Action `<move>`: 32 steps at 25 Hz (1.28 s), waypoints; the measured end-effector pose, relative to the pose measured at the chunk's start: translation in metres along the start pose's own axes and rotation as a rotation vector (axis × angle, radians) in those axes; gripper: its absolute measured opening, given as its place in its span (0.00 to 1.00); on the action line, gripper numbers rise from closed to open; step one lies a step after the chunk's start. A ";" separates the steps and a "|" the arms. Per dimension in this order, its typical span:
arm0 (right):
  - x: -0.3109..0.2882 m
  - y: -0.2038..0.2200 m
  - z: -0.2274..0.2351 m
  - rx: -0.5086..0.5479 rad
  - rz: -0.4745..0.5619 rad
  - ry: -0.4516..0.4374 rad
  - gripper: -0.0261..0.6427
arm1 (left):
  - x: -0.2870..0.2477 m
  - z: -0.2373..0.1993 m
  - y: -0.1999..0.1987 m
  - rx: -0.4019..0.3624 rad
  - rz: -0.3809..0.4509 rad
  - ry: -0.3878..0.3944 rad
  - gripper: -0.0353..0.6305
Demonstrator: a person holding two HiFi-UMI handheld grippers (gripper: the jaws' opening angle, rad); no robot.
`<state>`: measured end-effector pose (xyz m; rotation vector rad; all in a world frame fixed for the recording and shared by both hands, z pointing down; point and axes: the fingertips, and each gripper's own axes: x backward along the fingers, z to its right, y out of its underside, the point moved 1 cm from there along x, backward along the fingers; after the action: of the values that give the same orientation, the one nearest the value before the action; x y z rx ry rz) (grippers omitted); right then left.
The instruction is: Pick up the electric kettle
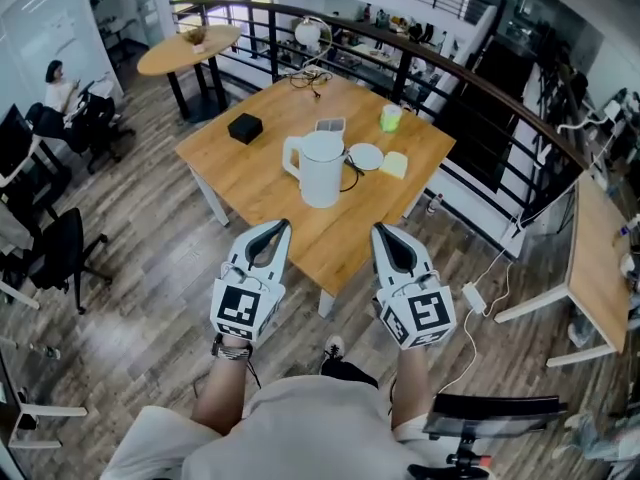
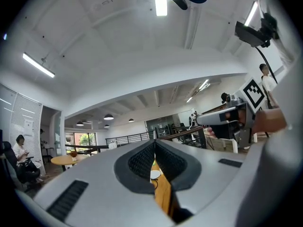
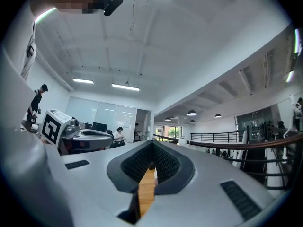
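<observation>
The left tool (image 1: 274, 228) is clenched on nothing, level, just short of the wooden surface (image 1: 300, 240). Beyond and between both tools, the white kettle (image 1: 321, 170) stands upright near the surface's middle, untouched. The right tool (image 1: 384, 231) is likewise clenched and empty.

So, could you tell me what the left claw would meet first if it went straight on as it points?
Most likely the electric kettle: the left claw aims over the wooden table toward it, with nothing between. Depth is unclear, so it could pass beside it.
</observation>
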<state>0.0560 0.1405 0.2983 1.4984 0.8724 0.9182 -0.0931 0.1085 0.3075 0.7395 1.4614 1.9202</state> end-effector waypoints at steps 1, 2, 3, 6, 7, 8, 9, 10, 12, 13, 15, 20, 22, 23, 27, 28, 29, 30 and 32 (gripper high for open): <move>-0.005 0.001 0.012 -0.003 -0.001 -0.001 0.05 | -0.011 -0.001 0.001 0.003 -0.001 -0.004 0.06; -0.010 0.002 0.023 -0.004 -0.003 -0.001 0.05 | -0.022 -0.001 0.002 0.006 -0.003 -0.008 0.06; -0.015 0.003 0.033 -0.004 -0.005 -0.001 0.05 | -0.033 -0.002 0.003 0.008 -0.004 -0.012 0.06; -0.028 0.006 0.062 -0.008 -0.014 -0.010 0.05 | -0.064 -0.002 0.005 0.015 -0.008 -0.022 0.06; -0.032 0.007 0.071 -0.012 -0.017 -0.018 0.05 | -0.073 -0.002 0.006 0.016 -0.010 -0.026 0.06; -0.035 0.008 0.078 -0.017 -0.018 -0.027 0.05 | -0.081 -0.001 0.006 0.015 -0.011 -0.029 0.06; -0.038 0.008 0.085 -0.021 -0.016 -0.037 0.05 | -0.088 -0.001 0.006 0.014 -0.012 -0.032 0.06; -0.040 0.008 0.091 -0.024 -0.010 -0.045 0.05 | -0.095 0.000 0.007 0.013 -0.013 -0.036 0.06; -0.043 0.008 0.101 -0.020 0.009 -0.057 0.05 | -0.105 0.001 0.011 0.012 -0.019 -0.045 0.06; -0.045 0.009 0.106 -0.015 0.015 -0.063 0.05 | -0.110 0.001 0.014 0.014 -0.024 -0.050 0.06; -0.050 0.012 0.112 -0.011 0.017 -0.076 0.05 | -0.117 0.001 0.019 0.017 -0.033 -0.062 0.06; -0.061 0.021 0.125 -0.031 0.011 -0.081 0.05 | -0.129 0.000 0.030 0.012 -0.052 -0.073 0.06; -0.065 0.024 0.132 -0.044 0.000 -0.064 0.05 | -0.135 -0.003 0.033 0.013 -0.057 -0.080 0.06; -0.067 0.027 0.137 -0.048 -0.008 -0.054 0.05 | -0.137 -0.005 0.035 0.015 -0.059 -0.083 0.06; -0.077 0.037 0.151 -0.053 -0.040 -0.024 0.05 | -0.147 -0.015 0.045 0.026 -0.073 -0.099 0.06; -0.080 0.040 0.154 -0.051 -0.042 -0.020 0.06 | -0.149 -0.017 0.049 0.028 -0.080 -0.103 0.06; -0.083 0.043 0.157 -0.049 -0.045 -0.016 0.06 | -0.151 -0.021 0.053 0.029 -0.087 -0.108 0.06; -0.087 0.046 0.160 -0.048 -0.049 -0.012 0.06 | -0.154 -0.025 0.057 0.032 -0.093 -0.114 0.06; -0.097 0.054 0.166 -0.054 -0.063 -0.003 0.06 | -0.159 -0.034 0.065 0.040 -0.103 -0.128 0.06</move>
<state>0.1668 -0.0223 0.3312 1.4182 0.8809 0.8862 -0.0219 -0.0459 0.3519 0.7756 1.4340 1.7388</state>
